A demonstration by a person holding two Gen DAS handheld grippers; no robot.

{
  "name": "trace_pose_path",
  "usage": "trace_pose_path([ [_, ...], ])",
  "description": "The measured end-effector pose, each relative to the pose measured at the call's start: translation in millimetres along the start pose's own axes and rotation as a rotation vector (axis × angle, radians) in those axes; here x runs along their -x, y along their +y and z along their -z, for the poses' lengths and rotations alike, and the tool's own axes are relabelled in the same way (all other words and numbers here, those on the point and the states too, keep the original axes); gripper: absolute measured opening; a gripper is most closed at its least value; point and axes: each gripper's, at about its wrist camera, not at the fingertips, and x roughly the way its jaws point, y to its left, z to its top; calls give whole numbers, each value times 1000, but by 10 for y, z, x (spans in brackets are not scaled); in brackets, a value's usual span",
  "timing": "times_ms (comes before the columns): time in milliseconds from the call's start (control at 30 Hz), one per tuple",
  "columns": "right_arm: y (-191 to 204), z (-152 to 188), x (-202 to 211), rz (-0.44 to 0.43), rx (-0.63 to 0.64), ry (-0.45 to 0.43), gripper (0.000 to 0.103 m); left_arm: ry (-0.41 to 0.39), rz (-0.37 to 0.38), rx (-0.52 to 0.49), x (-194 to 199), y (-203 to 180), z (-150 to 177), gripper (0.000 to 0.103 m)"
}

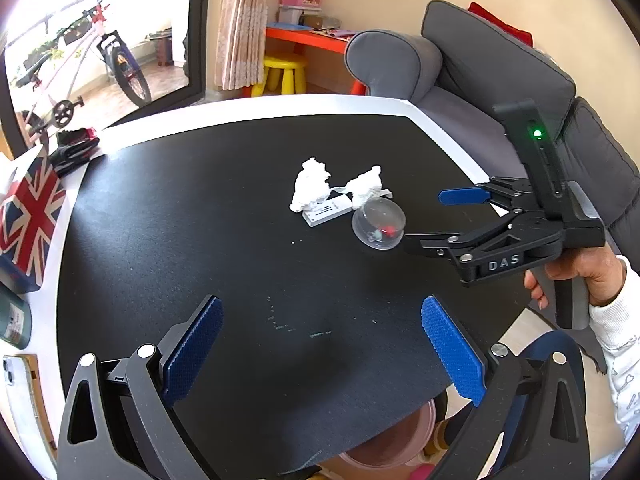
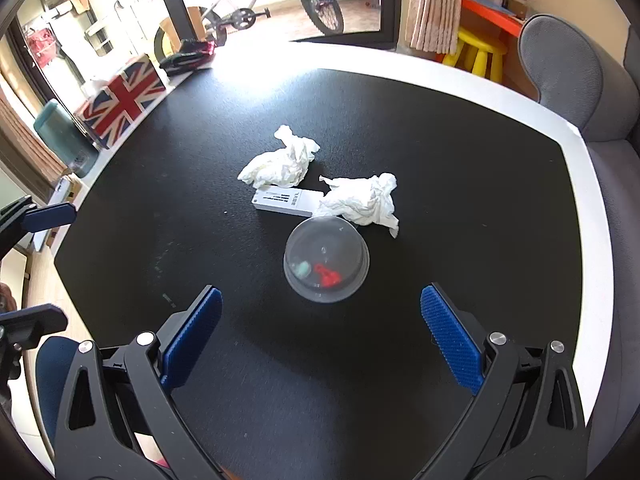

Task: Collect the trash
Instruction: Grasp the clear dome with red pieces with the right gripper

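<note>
While both my grippers hovered over the black table point(image 2: 480, 208), the left gripper point(image 1: 322, 344) had fingers spread wide, holding nothing. My right gripper point(image 2: 321, 340) was spread too, the clear plastic cup point(image 2: 326, 260) just beyond its tips. Far of the cup lay a white box point(image 2: 286, 201) and two crumpled tissues point(image 2: 282, 162), touching the box.

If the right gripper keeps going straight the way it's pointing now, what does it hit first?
Most likely the clear plastic dome, which sits centred ahead of the open right gripper. Behind it lie the white box and a crumpled tissue.
</note>
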Motion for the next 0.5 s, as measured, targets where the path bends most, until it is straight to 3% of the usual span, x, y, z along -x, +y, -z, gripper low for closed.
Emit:
trace_pose_path([
  [267, -11, -136, -273, 3, 3, 35, 97, 8, 3, 4, -73, 45, -30, 95],
  [500, -42, -181, -415, 8, -10, 50, 75, 20, 3, 3, -136, 78, -33, 95],
])
